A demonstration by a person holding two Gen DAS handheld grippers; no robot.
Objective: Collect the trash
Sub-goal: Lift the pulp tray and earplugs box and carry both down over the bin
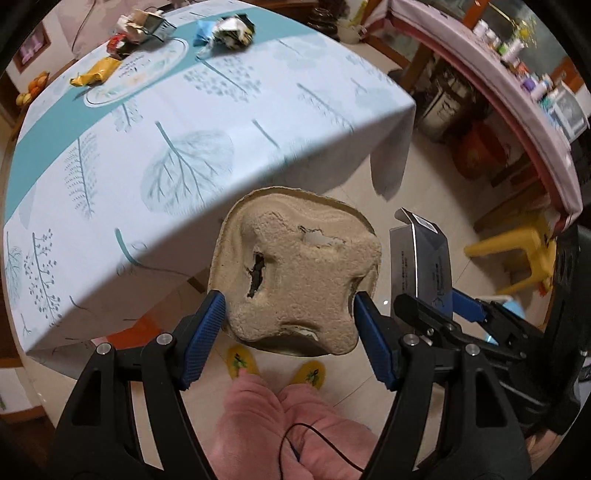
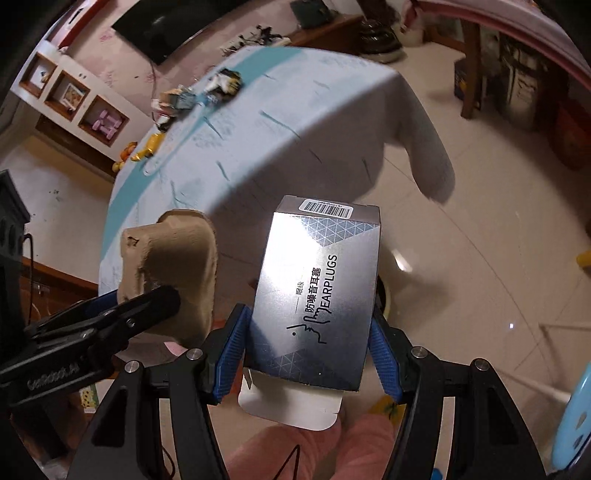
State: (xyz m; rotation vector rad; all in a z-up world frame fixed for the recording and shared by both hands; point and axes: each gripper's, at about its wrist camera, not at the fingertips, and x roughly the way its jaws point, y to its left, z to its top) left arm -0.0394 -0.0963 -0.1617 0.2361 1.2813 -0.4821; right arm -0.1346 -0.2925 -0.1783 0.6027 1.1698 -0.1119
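My left gripper (image 1: 290, 325) is shut on a torn brown pulp egg-carton piece (image 1: 295, 273), held off the table's near edge over the floor. It also shows in the right wrist view (image 2: 173, 266). My right gripper (image 2: 306, 350) is shut on a silver earplugs box (image 2: 317, 291) with its bottom flap open, held just right of the carton; the box also shows in the left wrist view (image 1: 421, 254). More trash lies at the table's far end: a yellow wrapper (image 1: 96, 72), a crumpled blue and white wrapper (image 1: 225, 31) and a small crumpled pile (image 1: 140, 26).
The table (image 1: 221, 110) has a pale leaf-print cloth hanging over its edges. Below are tiled floor, my legs and yellow slippers (image 1: 243, 362). A yellow stool (image 1: 517, 251) and a long cluttered counter (image 1: 517, 74) stand to the right.
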